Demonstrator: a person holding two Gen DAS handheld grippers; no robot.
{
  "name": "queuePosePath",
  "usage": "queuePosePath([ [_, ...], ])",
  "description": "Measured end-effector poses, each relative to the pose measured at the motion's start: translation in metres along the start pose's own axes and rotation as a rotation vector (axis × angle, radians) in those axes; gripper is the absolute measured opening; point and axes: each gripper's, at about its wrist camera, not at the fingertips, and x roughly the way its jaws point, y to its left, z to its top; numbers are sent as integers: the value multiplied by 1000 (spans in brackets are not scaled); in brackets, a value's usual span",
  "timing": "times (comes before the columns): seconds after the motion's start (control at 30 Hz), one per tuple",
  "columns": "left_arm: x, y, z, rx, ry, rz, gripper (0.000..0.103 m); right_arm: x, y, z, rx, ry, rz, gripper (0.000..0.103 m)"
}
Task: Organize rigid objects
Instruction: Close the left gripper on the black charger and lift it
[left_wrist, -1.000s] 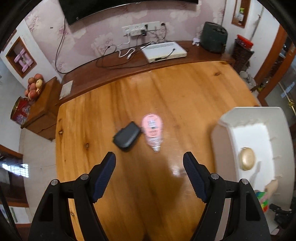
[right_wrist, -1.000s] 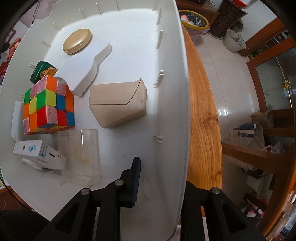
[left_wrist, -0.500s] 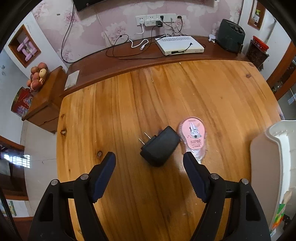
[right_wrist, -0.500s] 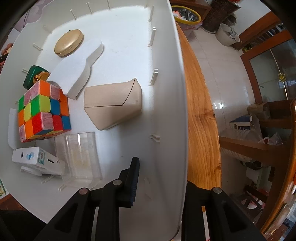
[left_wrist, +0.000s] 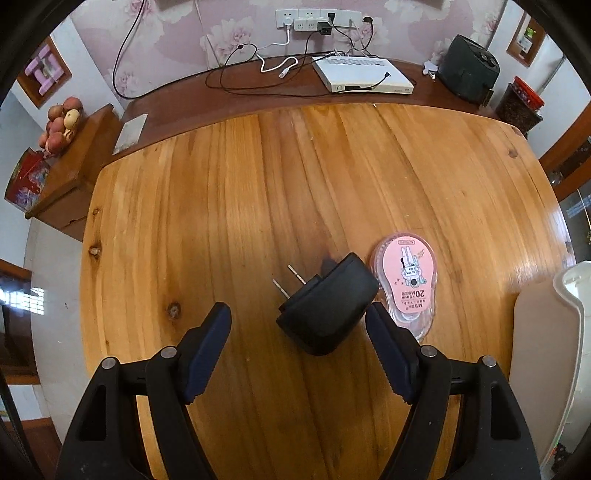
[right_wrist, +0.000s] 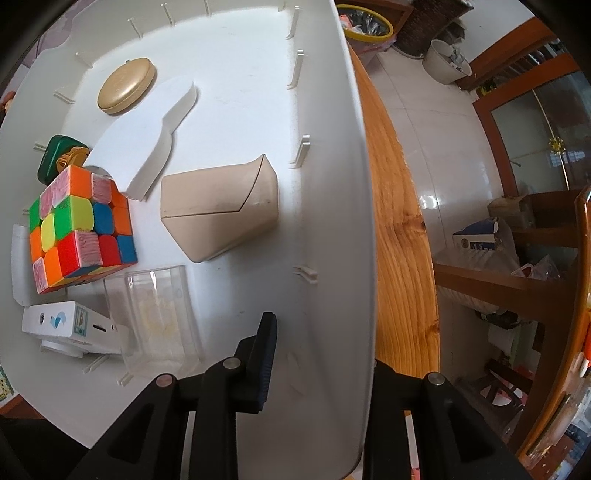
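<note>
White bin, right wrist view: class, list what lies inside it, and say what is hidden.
Inside the white bin: a colour cube, gold round case, beige box, clear container, white carton and green item, partly hidden behind a white divider.

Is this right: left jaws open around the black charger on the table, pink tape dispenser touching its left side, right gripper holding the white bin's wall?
One error: the pink tape dispenser lies against the black charger's right side, not its left, as the left wrist view shows. The rest holds: the left gripper is open around the charger, and the right gripper straddles the white bin's wall.
</note>
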Motion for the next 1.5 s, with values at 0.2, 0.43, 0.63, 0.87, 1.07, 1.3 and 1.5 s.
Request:
queuePosePath([
  [0.2, 8, -3, 3, -7, 25, -21, 78, 0, -1, 1, 10, 4, -4, 28],
  [0.43, 17, -7, 4, 7, 40, 0, 78, 1, 1, 2, 12, 6, -6, 28],
  [0.63, 21, -6, 4, -5, 39, -3, 79, 1, 0, 1, 18, 5, -7, 28],
  [0.87, 17, -7, 0, 25, 17, -18, 66, 1, 0, 1, 19, 3, -7, 28],
  [1.07, 16, -9, -1, 41, 16, -12, 65, 0, 0, 0, 15, -1, -11, 29],
  [1.3, 11, -11, -6, 62, 30, -2, 65, -2, 2, 0, 7, -4, -13, 29],
  [1.5, 5, -12, -18, 52, 47, -4, 65, -3, 5, -1, -2, -10, -15, 29],
])
